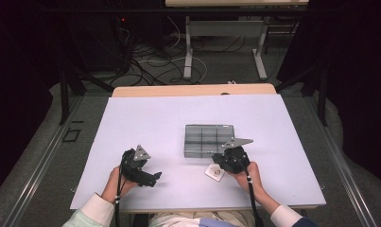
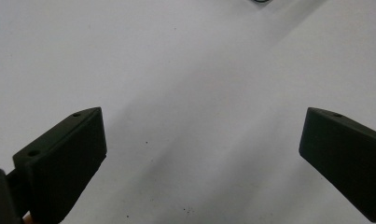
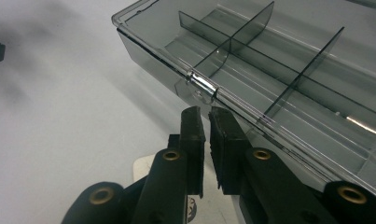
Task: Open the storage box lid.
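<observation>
Right gripper (image 3: pixel 206 116) at the near wall of one smoke-grey clear plastic compartment box (image 1: pixel 209 140) mid-bench, its fingers (image 3: pixel 191 140) nearly shut with nothing visible between them, tips just short of the box's small clear front latch (image 3: pixel 202 85) (lid looks closed, so opening seems not yet begun). One small white card (image 1: pixel 215 172) lies beside that hand on the white-covered bench (image 1: pixel 150 123). Left gripper (image 2: pixel 202 140) hangs over bare bench, fingers wide apart and empty; two grippers, one box, six compartments by my count.

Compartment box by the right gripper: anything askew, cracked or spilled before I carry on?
Nothing stands out. The clear compartment box sits flat and square on the white table, dividers upright, no cracks or spills visible. A small white card lies loose beside the right gripper, whose nearly closed jaws point at the box's front latch.
</observation>
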Demonstrator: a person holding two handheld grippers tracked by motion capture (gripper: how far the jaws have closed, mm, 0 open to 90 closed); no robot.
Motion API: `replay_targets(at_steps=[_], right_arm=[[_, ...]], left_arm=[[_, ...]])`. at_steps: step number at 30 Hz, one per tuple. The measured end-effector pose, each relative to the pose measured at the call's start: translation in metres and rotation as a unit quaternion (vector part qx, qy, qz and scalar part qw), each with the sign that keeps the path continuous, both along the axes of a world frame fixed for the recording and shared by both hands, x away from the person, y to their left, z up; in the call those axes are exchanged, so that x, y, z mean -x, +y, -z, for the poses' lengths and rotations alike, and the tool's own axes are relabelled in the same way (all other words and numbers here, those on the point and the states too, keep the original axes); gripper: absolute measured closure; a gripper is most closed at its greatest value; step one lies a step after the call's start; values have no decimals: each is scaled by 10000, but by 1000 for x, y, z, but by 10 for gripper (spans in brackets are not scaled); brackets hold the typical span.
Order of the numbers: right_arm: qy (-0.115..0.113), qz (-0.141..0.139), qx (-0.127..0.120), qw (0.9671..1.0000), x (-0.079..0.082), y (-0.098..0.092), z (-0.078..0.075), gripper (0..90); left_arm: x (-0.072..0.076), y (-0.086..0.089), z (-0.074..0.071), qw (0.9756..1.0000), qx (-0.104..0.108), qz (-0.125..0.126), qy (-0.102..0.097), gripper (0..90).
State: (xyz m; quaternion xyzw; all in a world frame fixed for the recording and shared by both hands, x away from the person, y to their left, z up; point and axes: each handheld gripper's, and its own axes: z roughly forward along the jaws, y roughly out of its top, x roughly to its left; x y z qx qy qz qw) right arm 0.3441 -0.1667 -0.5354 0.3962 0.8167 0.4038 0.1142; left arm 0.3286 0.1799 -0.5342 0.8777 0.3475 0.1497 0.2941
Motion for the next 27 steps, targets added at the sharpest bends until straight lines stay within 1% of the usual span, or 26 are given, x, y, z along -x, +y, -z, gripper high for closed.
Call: replay_targets(at_steps=[1, 2, 4, 6, 7, 8, 9, 10, 15, 17, 18, 19, 20, 21, 22, 23, 24, 25, 26, 27], right_arm=[[-76, 20, -68, 9999, -1, 0, 2, 839], [-119, 31, -57, 9999, -2, 0, 3, 840], [-143, 53, -79, 9999, -2, 0, 3, 848], [-135, 46, -111, 9998, -3, 0, 4, 854], [-103, 21, -80, 9999, -2, -1, 3, 854], [-152, 41, -108, 9998, -3, 0, 3, 854], [-156, 43, -107, 9998, -3, 0, 3, 854], [-114, 19, -81, 9999, -2, 0, 3, 854], [-129, 31, -127, 9998, -2, 0, 4, 854], [-109, 76, -167, 9998, -1, 0, 3, 855], [-207, 52, -234, 9995, -1, 0, 3, 855], [-237, 68, -237, 9994, -1, 0, 1, 856], [-196, 31, -206, 9996, 0, -2, -1, 856], [-221, 50, -254, 9994, 0, -2, -3, 856], [-281, 59, -246, 9993, 0, -3, -4, 856], [-245, 57, -223, 9994, 0, -3, -5, 855], [-295, 77, -316, 9990, -1, -3, -4, 855], [-314, 80, -333, 9989, -1, -2, -3, 855], [-318, 59, -314, 9990, -1, -2, -2, 855], [-193, 53, -219, 9996, -1, -2, -3, 854]], left_arm=[[0, 0, 0, 10000, -5, -8, 12, 7], [0, 0, 0, 10000, -7, -10, 14, 7], [0, 0, 0, 10000, 1, -17, -4, 7], [0, 0, 1, 10000, 2, -16, -4, 7], [0, 0, 0, 10000, 7, -14, -3, 7], [0, 0, 1, 10000, 8, -13, -3, 7], [0, 0, 0, 10000, 7, -9, -5, 7], [0, 0, 0, 10000, 8, -7, -9, 7], [0, 0, 0, 10000, 20, -3, -15, 7], [0, 0, 0, 10000, 15, -5, 0, 7], [0, -1, 0, 10000, 18, -3, -2, 7], [0, -1, 0, 10000, 17, -1, -5, 7], [0, -1, 0, 10000, 23, -6, -2, 7], [0, -1, 0, 10000, 18, 0, 2, 7], [-1, -2, 0, 10000, 19, -2, 0, 7], [-1, -2, 1, 10000, 43, -15, -31, 7], [-1, -2, 0, 10000, 19, 12, -6, 6], [-1, -3, 1, 10000, 38, -7, -27, 6], [-1, -3, 0, 10000, 25, 1, 1, 7], [-2, -3, 0, 10000, 7, 9, -6, 7]])
